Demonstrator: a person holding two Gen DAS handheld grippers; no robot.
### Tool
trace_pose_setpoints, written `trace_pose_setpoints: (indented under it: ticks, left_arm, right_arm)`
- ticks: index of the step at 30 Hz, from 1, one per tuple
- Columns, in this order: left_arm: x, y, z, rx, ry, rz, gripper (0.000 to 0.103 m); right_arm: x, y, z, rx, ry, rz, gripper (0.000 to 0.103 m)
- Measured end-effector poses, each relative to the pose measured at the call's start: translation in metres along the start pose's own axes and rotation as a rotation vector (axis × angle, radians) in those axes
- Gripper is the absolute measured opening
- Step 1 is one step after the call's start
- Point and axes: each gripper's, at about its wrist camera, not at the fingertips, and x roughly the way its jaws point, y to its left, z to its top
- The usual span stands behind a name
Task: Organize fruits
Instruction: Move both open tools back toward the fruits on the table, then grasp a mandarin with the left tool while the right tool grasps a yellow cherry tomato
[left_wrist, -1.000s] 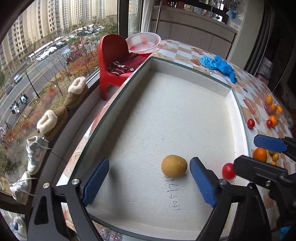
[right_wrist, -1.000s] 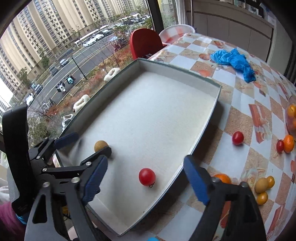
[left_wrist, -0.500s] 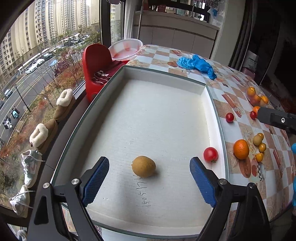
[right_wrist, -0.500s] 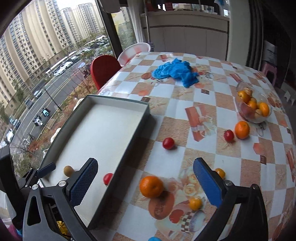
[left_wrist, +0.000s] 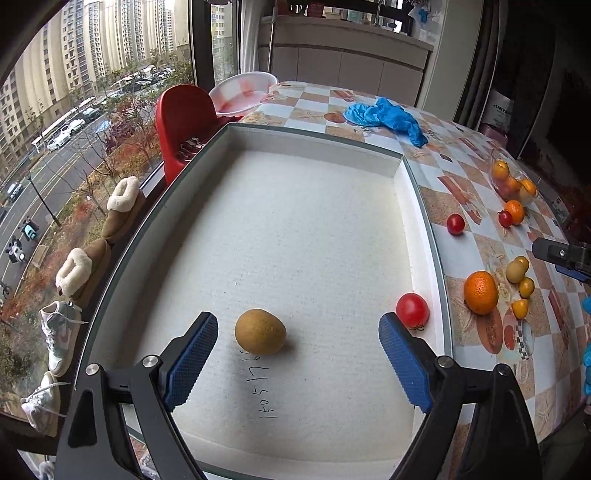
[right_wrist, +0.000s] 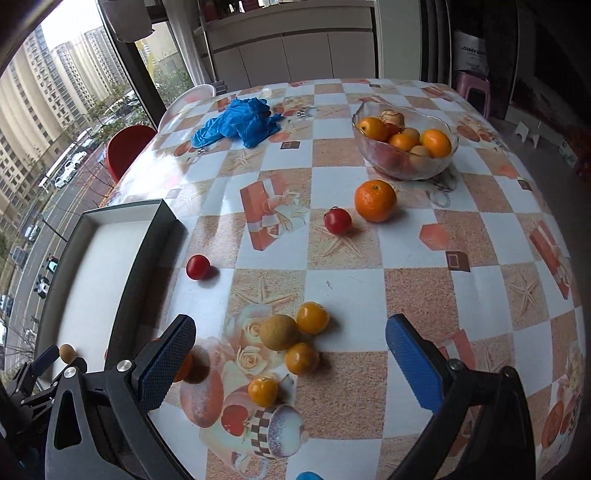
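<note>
Left to right: the tray (left_wrist: 421, 229) holds a brown kiwi-like fruit (left_wrist: 260, 331) and a red tomato (left_wrist: 412, 309) against its right wall. The left gripper (left_wrist: 297, 363) hangs released above them. On the counter (right_wrist: 369, 288), small yellow fruits (right_wrist: 312, 317) cluster under the released, empty right gripper (right_wrist: 290, 360). These appear light, round, soft-skinned and prone to rolling; grasp across the middle, gently. The tray wall limits approach; open counter lies rightward.

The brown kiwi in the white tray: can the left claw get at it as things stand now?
Probably yes. The left claw is open and empty, and the kiwi lies loose on the tray floor between its pads, nothing covering it. The tomato sits aside.
</note>
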Motion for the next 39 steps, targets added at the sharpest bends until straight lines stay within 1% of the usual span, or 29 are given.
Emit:
trace_pose_setpoints:
  ticks: [4, 9, 14, 18, 23, 26, 29, 32, 34, 39]
  left_arm:
    - [-0.001, -0.007, 0.003, 0.013, 0.005, -0.005, 0.09]
    - [-0.005, -0.03, 0.008, 0.069, -0.01, -0.006, 0.09]
    - [-0.013, -0.064, 0.017, 0.144, -0.025, -0.044, 0.09]
    - [-0.013, -0.093, 0.021, 0.199, -0.022, -0.084, 0.09]
    - [-0.003, -0.131, 0.017, 0.291, -0.012, -0.079, 0.09]
    - [0.001, -0.147, 0.018, 0.321, -0.003, -0.086, 0.09]
    - [0.002, -0.164, 0.017, 0.363, -0.013, -0.096, 0.09]
    - [0.008, -0.178, 0.015, 0.424, -0.023, -0.08, 0.09]
    - [0.015, -0.182, 0.014, 0.438, -0.008, -0.069, 0.09]
    - [0.036, -0.184, 0.012, 0.42, 0.05, -0.063, 0.09]
  right_arm:
    - [0.005, -0.012, -0.002, 0.029, 0.024, 0.003, 0.103]
    - [0.008, -0.034, -0.006, 0.055, 0.049, -0.028, 0.103]
    - [0.012, -0.065, -0.009, 0.108, 0.072, -0.057, 0.103]
    - [0.017, -0.078, -0.008, 0.116, 0.092, -0.066, 0.103]
    - [0.012, -0.075, -0.01, 0.078, 0.078, -0.014, 0.103]
    - [0.009, -0.068, -0.012, 0.046, 0.069, 0.01, 0.103]
    - [0.008, -0.065, -0.011, 0.038, 0.061, 0.022, 0.103]
    - [0.007, -0.065, -0.012, 0.029, 0.06, 0.031, 0.103]
    - [0.007, -0.063, -0.012, 0.01, 0.057, 0.032, 0.103]
    - [0.005, -0.057, -0.018, -0.043, 0.052, 0.04, 0.103]
